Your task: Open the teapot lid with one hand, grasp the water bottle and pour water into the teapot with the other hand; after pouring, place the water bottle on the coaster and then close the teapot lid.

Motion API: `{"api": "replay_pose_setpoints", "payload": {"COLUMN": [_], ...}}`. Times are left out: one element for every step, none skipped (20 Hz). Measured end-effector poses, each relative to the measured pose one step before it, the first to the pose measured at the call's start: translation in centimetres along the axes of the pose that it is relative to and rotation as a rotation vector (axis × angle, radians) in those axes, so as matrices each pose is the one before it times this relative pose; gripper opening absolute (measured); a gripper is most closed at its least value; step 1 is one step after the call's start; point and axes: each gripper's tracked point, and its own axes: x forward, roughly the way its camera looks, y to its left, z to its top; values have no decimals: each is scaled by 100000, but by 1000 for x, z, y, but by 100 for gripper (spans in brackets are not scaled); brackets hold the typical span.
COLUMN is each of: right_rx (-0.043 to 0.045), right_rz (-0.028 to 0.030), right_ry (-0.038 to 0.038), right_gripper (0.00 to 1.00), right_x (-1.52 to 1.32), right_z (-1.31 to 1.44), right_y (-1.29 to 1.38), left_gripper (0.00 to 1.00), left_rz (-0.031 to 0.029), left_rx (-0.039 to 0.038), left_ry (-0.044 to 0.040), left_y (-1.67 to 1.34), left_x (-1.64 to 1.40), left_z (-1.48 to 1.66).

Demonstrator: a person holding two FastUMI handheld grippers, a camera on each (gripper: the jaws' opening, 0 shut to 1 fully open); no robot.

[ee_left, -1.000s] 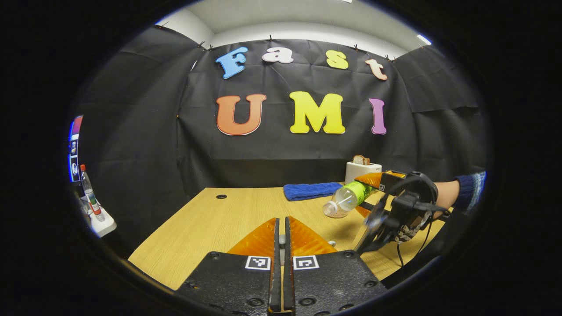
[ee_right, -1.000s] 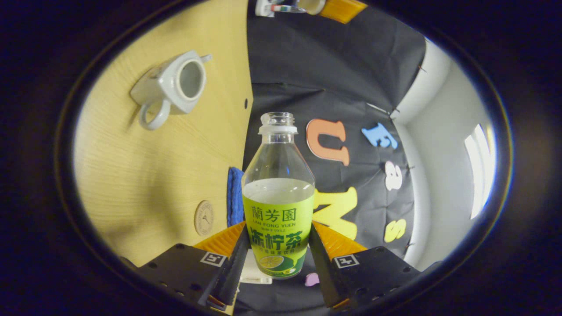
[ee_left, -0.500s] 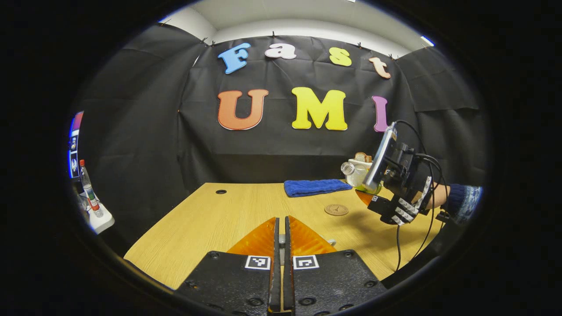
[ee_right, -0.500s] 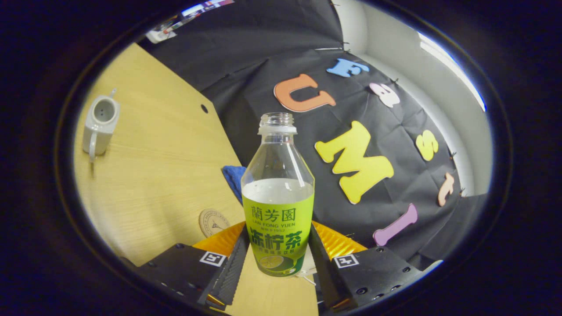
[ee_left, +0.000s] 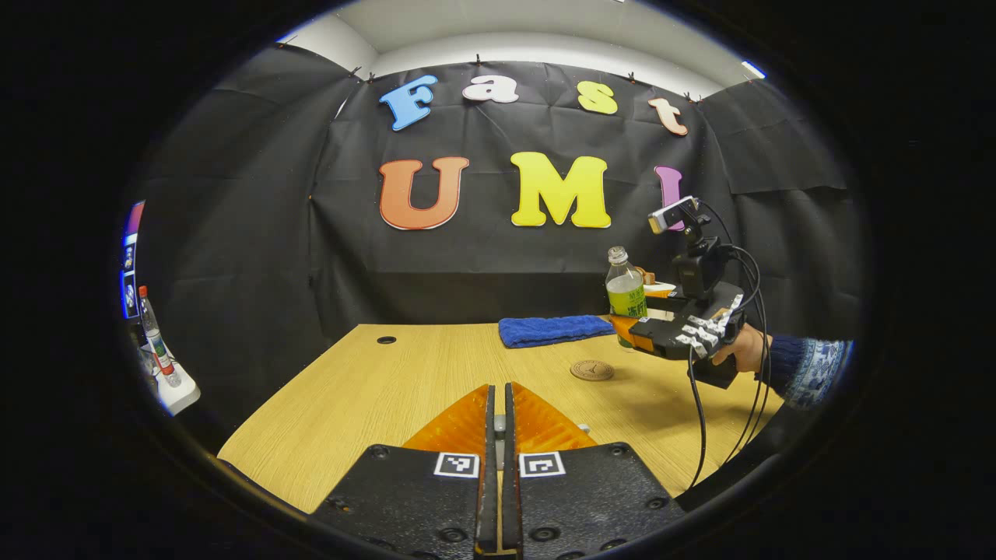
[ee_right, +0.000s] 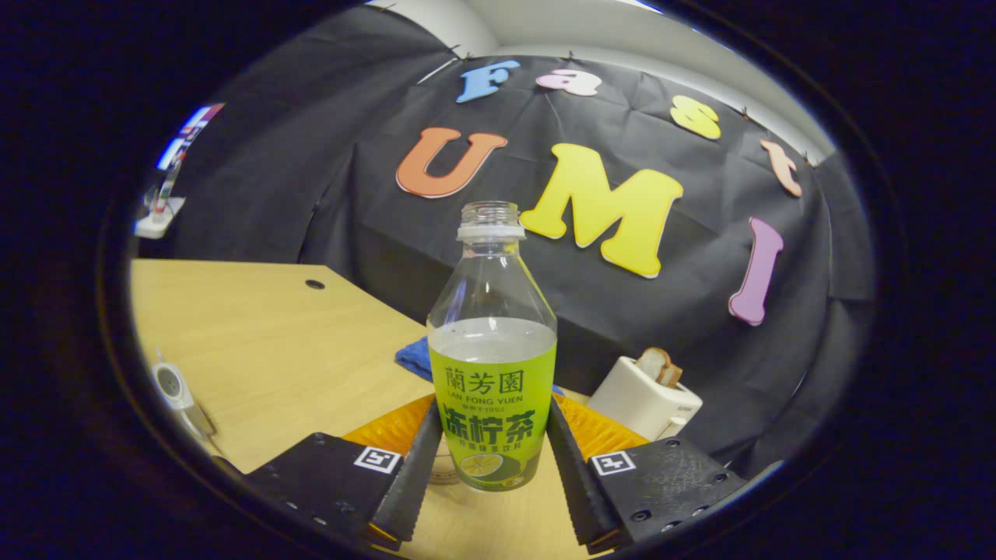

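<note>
Your right gripper (ee_right: 492,474) pinched the upright water bottle (ee_right: 492,373); left fingers (ee_left: 467,424) were pressed together. Next: lower it onto the coaster (ee_left: 592,370).

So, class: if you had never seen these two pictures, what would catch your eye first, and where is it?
First the water bottle, upright and uncapped, clamped between the right gripper fingers in the middle of the right gripper view. In the left gripper view it is held above the table, over the round coaster and near the blue cloth.
</note>
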Motion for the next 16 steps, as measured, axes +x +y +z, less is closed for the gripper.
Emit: {"api": "replay_pose_setpoints", "payload": {"right_rx": [5671,3456,2552,2685,3007,2835,1923,1830,1859,1673,1291,1003,2082,2023,377,-744], "right_rz": [1494,500,705,1483,1531,1473,358,1332,1922,812,-122,-265,116,-33,-199,-987], "right_ry": [1590,1198,1134,1571,1836,1570,1369,767,581,-10,-323,-407,-85,979,601,523], "right_gripper": [77,74,74,74,74,74,74,74,76,76,76,74,74,75,75,74], "right_x": [440,860,624,532,572,565,586,545,458,417,303,356,386,341,384,196], "right_z": [-124,-336,-276,-418,-563,-565,-432,-215,-267,-157,6,9,104,-159,-465,-308], "right_y": [215,-250,212,407,457,299,237,349,466,99,-57,-109,-108,-194,-200,-82], "left_gripper": [5,5,5,5,5,5,5,5,5,5,5,5,5,5,5,5], "left_rz": [-66,-26,-19,99,103,86,164,176,-52,-42,228,248,69,241,458,482], "left_rx": [136,344,325,364,427,423,249,-29,-347,-141,-68,-19,27,145,32,-51], "left_ry": [-105,-22,150,307,288,204,177,212,215,53,-99,-79,90,151,139,453], "left_y": [-100,-8,-26,-88,30,-15,54,138,29,78,117,67,42,96,123,153], "left_x": [124,87,51,43,25,163,56,0,2,102,-15,73,62,-41,116,48], "left_z": [36,-16,-38,-137,-169,-90,-80,-161,-151,-69,54,-32,-1,-65,-18,-235]}}
